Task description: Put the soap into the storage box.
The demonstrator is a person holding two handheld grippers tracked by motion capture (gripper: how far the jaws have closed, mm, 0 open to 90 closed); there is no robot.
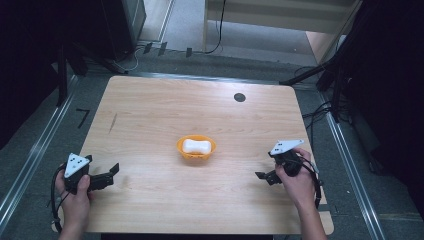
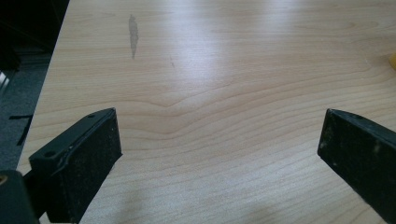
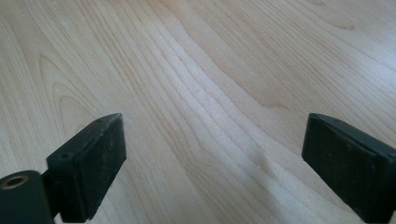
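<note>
An orange bowl (image 1: 196, 148) sits at the middle of the wooden table (image 1: 150, 110), with a white rounded bar (image 1: 196, 146) lying in it. My left gripper (image 1: 114, 170) rests low at the table's front left, held by a hand, jaws pointing right toward the bowl and open with nothing between them (image 2: 219, 140). A sliver of the orange bowl (image 2: 393, 60) shows at the right edge of the left gripper view. My right gripper (image 1: 261, 176) hovers at the front right, held by the other hand, jaws spread wide over bare wood (image 3: 215, 144), well apart from the bowl.
A round dark hole (image 1: 239, 97) marks the table's far right part. A dark streak (image 1: 113, 123) lies on the wood at the far left. Black stands and cables crowd the floor beyond the table's far and right edges.
</note>
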